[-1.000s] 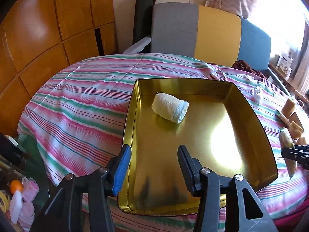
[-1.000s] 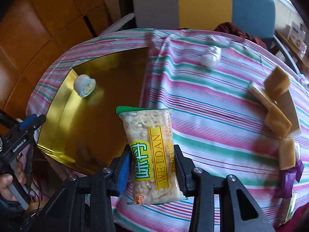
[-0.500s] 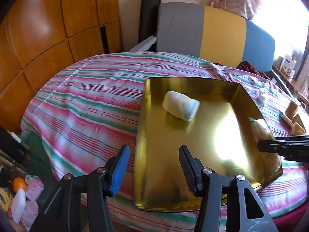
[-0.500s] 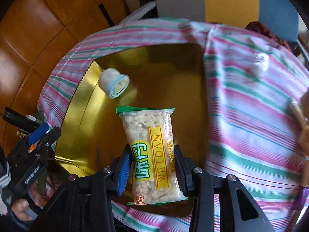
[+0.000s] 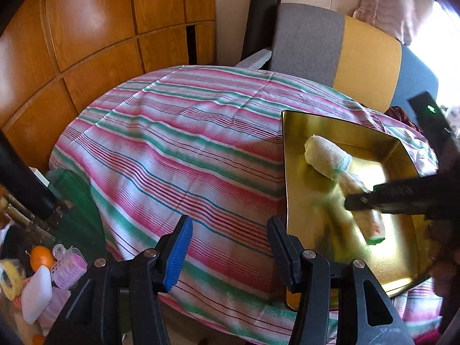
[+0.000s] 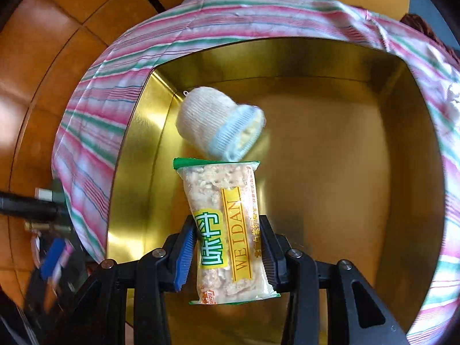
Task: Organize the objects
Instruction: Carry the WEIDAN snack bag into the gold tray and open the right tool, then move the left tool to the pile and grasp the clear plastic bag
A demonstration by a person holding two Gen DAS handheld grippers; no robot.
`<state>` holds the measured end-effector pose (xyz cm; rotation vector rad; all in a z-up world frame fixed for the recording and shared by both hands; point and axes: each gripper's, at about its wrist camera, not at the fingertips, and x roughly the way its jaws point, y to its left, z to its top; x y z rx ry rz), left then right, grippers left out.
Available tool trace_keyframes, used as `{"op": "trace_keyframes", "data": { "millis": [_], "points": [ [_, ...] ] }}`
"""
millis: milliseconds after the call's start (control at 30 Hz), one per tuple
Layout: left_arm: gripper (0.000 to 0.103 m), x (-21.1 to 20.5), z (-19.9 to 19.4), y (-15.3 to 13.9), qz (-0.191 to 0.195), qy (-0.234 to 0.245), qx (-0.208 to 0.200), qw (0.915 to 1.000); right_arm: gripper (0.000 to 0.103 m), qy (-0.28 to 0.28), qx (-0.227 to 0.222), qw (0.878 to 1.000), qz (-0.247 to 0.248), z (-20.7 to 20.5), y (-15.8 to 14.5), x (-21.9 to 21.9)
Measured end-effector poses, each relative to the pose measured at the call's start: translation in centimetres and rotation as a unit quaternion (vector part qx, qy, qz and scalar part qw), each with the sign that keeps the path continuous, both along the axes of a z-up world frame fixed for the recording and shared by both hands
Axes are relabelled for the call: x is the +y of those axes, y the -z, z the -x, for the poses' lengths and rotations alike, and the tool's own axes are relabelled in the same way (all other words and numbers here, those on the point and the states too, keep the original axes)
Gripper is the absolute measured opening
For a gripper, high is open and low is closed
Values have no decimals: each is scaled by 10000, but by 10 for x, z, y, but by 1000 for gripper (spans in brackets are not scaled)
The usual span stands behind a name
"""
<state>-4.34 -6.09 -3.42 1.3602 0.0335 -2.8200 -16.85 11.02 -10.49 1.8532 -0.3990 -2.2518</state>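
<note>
Gold tray, right claw steeply tilted, gripping snack packet

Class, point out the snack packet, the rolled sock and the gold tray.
snack packet (image 6: 227,230): right wrist view, on its printed label.
rolled sock (image 6: 207,120): right wrist view, on its white knit body.
gold tray (image 6: 345,178): right wrist view, on its bare floor.

Wood-panelled wall curves along the left; a grey, yellow and blue chair back stands behind, bright window light at right
</note>
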Motion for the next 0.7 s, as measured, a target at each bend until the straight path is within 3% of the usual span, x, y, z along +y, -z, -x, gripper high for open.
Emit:
{"op": "trace_keyframes", "data": {
  "millis": [133, 300, 467, 700],
  "points": [
    [55, -2, 1, 3, -60, -30, -51, 10000, 44, 211, -134, 9985, 492, 12, 7, -8],
    [56, -6, 2, 2, -111, -101, -32, 9999, 44, -12, -8, 9952, 981, 8, 2, -14],
    [58, -7, 1, 0, -112, -113, 25, 9999, 44, -97, 369, 9947, 954, -5, -14, 0],
    [67, -1, -3, -9, -59, -46, 209, 9998, 47, -209, 1102, 9934, 228, -37, -43, 18]
  ]
}}
